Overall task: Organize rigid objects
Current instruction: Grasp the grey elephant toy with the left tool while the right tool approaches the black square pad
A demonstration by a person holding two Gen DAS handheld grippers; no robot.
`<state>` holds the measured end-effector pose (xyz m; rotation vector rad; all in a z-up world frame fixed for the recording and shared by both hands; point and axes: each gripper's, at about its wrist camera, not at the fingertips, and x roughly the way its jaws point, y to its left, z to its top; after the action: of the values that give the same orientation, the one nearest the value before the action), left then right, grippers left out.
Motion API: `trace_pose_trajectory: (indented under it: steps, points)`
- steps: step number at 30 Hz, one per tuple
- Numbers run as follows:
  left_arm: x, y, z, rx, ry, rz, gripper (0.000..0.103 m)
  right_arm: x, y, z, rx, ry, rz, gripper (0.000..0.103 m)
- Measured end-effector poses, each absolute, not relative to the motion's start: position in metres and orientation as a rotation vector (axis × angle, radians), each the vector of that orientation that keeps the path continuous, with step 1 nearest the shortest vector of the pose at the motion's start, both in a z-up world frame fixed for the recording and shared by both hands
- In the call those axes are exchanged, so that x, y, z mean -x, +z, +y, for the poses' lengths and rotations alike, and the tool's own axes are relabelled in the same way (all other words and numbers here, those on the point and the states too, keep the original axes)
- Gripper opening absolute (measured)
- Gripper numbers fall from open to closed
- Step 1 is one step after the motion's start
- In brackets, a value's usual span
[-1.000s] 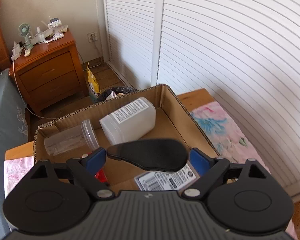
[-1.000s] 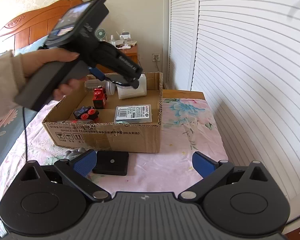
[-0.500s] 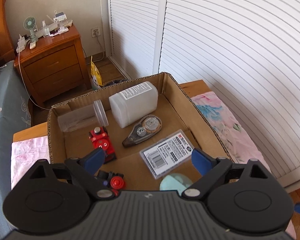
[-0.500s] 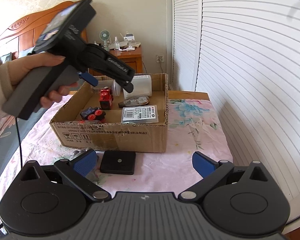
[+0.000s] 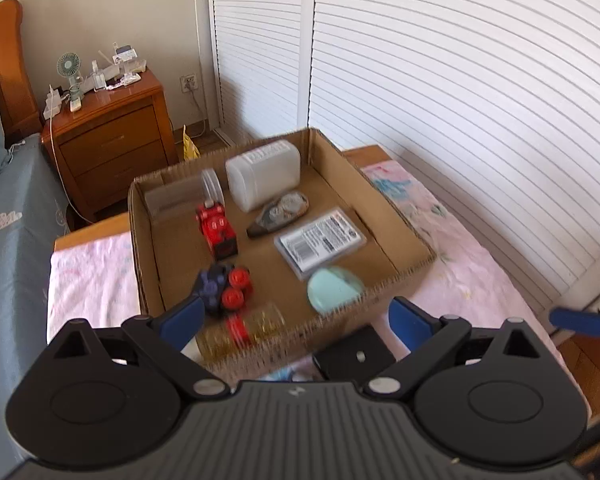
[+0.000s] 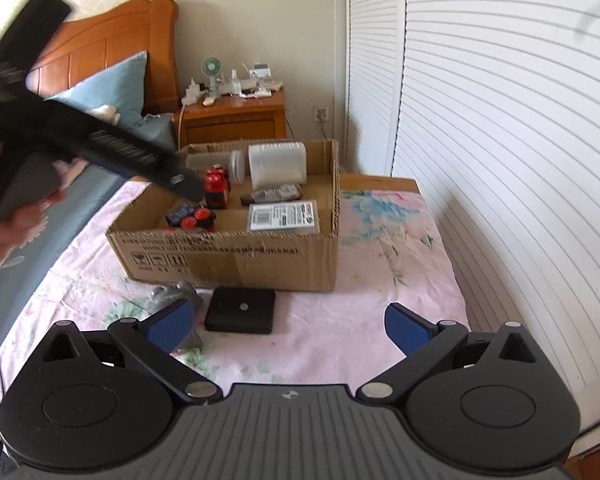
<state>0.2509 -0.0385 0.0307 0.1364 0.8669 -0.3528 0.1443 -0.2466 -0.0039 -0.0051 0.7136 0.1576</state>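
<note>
The left gripper [image 5: 296,316] hung over the near edge of the box [image 5: 396,280], its jaws opening with nothing between them. The right gripper [image 6: 288,326] stood spread and empty above the black block [image 6: 240,310], which lay on the cloth just before the box.

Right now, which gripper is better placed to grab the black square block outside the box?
Right. The right gripper is open with the black square block just ahead between its fingers; the left gripper, jaws opening and empty, is over the cardboard box.
</note>
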Motion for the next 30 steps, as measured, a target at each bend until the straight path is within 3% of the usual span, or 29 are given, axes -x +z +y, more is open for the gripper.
trace_pose_trajectory:
  steps: [11, 30]
  points:
    - [-0.190, -0.019, -0.035, -0.151, -0.375, 0.855, 0.099, -0.146, -0.026, -0.254, -0.018, 0.141, 0.767, 0.103]
    - [-0.199, -0.088, -0.038, -0.264, -0.388, 0.852, 0.096, -0.162, -0.060, -0.269, -0.048, 0.106, 0.871, 0.103]
